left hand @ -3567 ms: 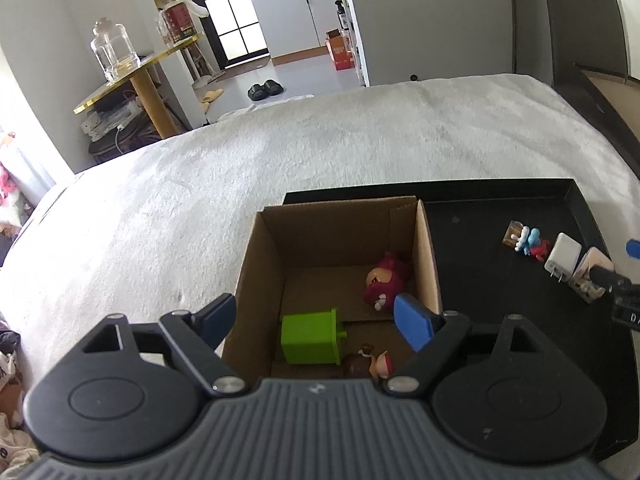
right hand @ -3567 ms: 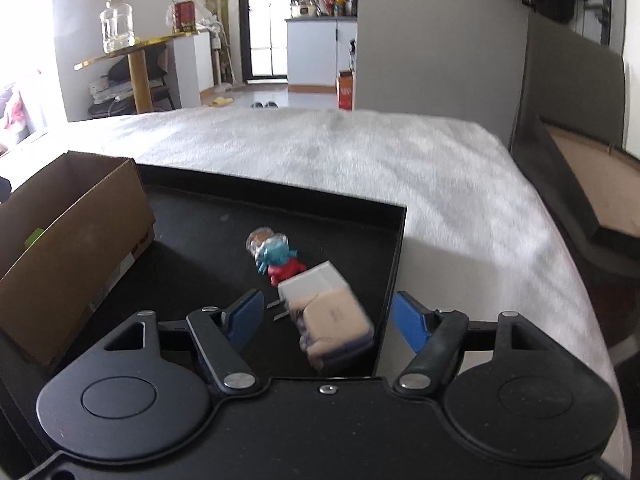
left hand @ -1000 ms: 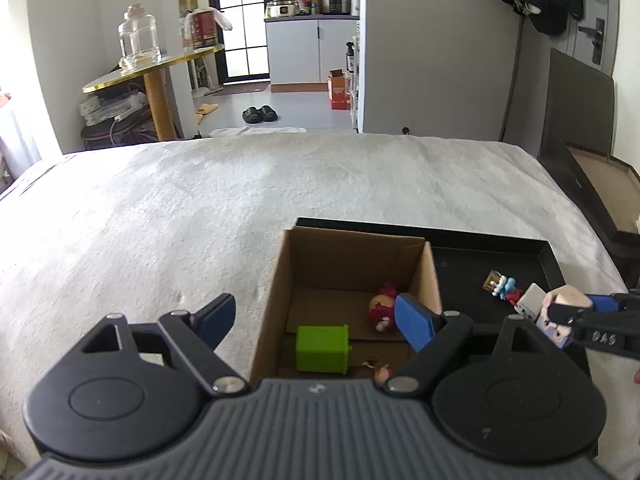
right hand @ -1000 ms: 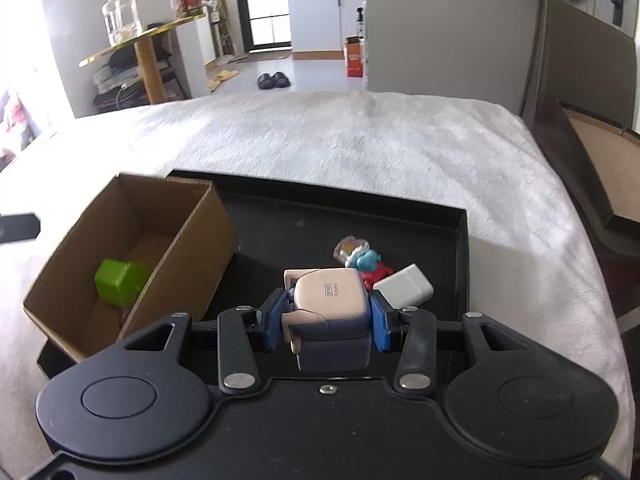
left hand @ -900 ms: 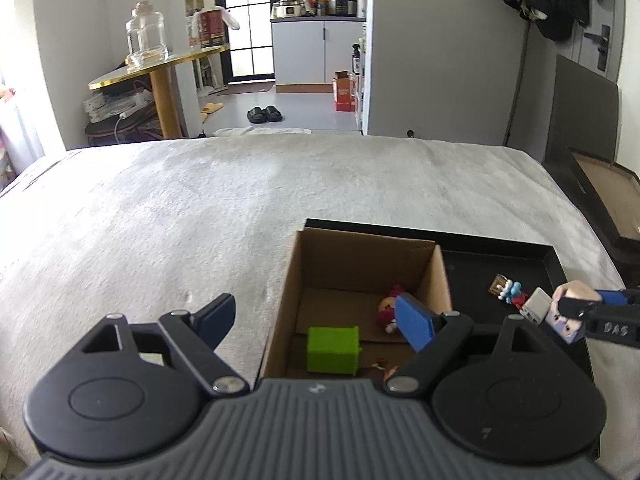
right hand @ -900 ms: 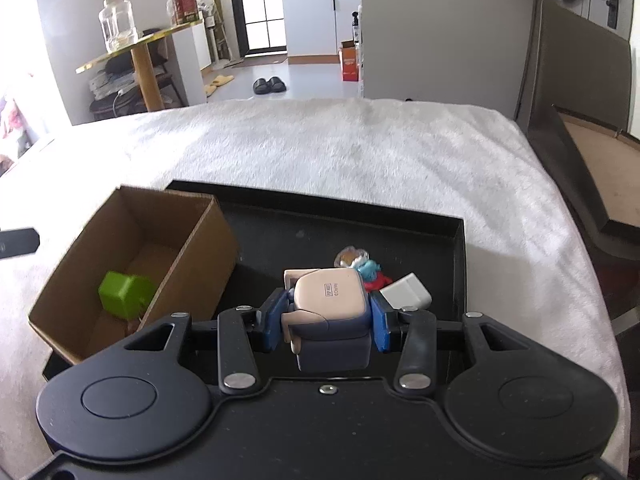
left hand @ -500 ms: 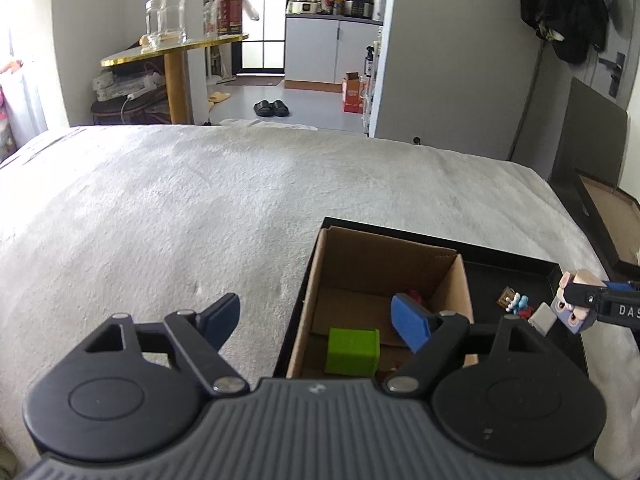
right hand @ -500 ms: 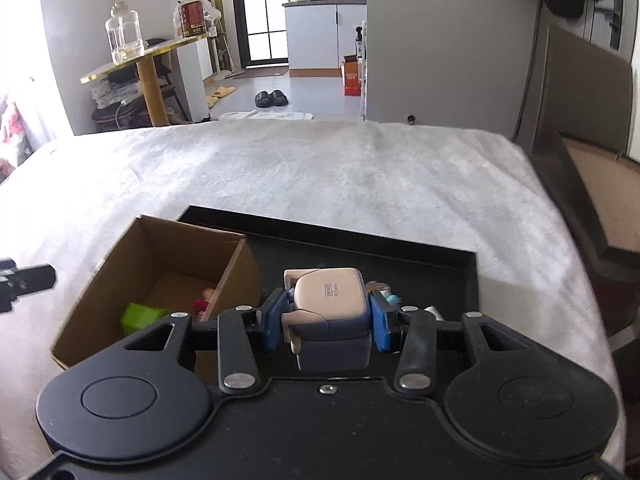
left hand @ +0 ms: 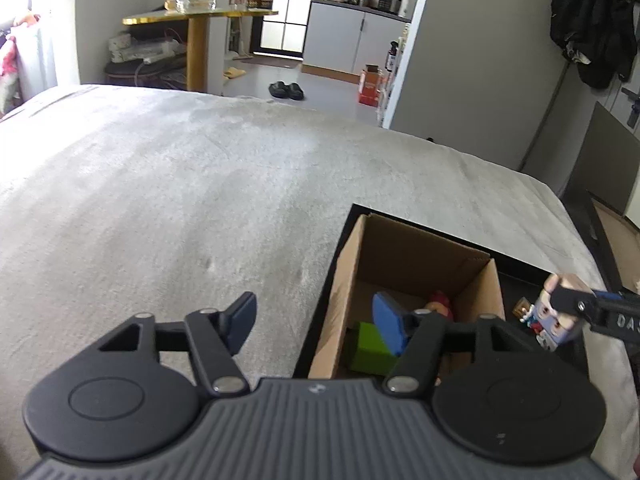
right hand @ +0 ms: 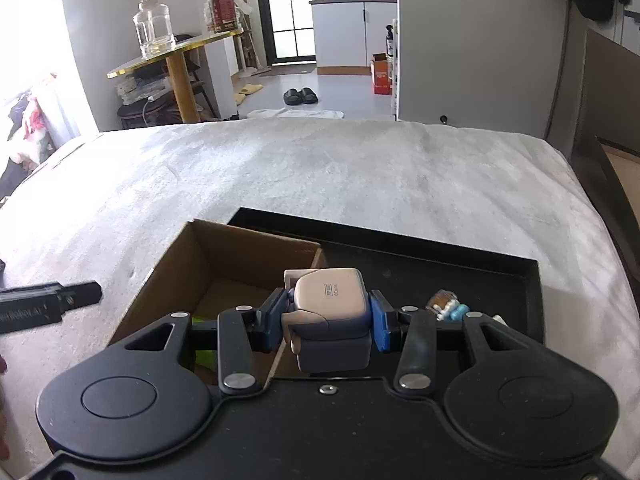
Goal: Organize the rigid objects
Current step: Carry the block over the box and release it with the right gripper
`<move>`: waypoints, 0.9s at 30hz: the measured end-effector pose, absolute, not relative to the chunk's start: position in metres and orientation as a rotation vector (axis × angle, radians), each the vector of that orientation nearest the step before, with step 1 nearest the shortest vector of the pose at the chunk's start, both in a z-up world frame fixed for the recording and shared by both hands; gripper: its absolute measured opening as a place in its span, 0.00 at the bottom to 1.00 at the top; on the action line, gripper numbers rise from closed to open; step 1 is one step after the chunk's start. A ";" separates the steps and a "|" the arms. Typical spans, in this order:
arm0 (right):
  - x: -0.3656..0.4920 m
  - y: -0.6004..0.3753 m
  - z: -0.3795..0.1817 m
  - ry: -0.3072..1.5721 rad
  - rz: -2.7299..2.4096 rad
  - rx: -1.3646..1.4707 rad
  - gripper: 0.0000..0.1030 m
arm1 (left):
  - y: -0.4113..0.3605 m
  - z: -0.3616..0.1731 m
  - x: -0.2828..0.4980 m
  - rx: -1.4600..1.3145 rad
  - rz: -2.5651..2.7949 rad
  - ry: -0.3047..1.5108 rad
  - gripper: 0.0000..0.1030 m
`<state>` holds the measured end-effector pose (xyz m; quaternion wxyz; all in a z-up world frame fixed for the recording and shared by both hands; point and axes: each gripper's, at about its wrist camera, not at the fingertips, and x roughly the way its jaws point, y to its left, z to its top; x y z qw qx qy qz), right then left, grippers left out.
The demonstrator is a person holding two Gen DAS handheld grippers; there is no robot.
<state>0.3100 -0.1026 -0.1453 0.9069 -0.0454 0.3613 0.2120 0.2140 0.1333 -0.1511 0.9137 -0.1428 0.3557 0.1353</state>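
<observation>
One blocky figurine [right hand: 326,312] is in transit: it is clamped between the blue pads of the right gripper [right hand: 326,316], held in the air near the right wall of the cardboard box [right hand: 224,256], which stands on the left part of the black tray [right hand: 480,264]. My judgement is that it has not yet cleared the box rim, so its drop remains to be done.

Already inside the box: a green block [left hand: 370,350] and a red-and-pink toy [left hand: 440,306], partly hidden. Left on the tray floor to the right of the box: a small blue-and-white figure [right hand: 450,308] and, just beside it, a sliver of a white item [right hand: 498,319] too hidden to name. The task looks past its midpoint, with the carried piece and at least these two outstanding.

The left gripper [left hand: 316,322] is unladen; its jaws have just been closing, with nothing between them, and it hangs over the near left corner of the box and the grey bedcover [left hand: 180,200].

The left view alone shows the box contents clearly and the carried figurine from the side. The right view alone confirms the pads pressing both flanks of the figurine, and shows the tray's far and right rims.
</observation>
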 end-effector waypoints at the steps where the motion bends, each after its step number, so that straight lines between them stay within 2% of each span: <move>1: 0.310 -0.099 -0.145 0.742 0.443 -0.095 0.41 | 0.133 -0.153 0.214 -0.300 0.269 0.735 0.56; 8: 0.309 -0.075 -0.145 0.731 0.472 -0.104 0.41 | 0.129 -0.168 0.218 -0.330 0.200 0.767 0.37; 12: 0.307 -0.058 -0.146 0.727 0.502 -0.117 0.41 | 0.127 -0.177 0.219 -0.344 0.166 0.781 0.31; 14: 0.306 -0.050 -0.148 0.731 0.518 -0.122 0.41 | 0.128 -0.181 0.219 -0.367 0.162 0.789 0.22; 27: 0.304 0.003 -0.171 0.774 0.602 -0.173 0.42 | 0.139 -0.192 0.218 -0.414 0.156 0.798 0.14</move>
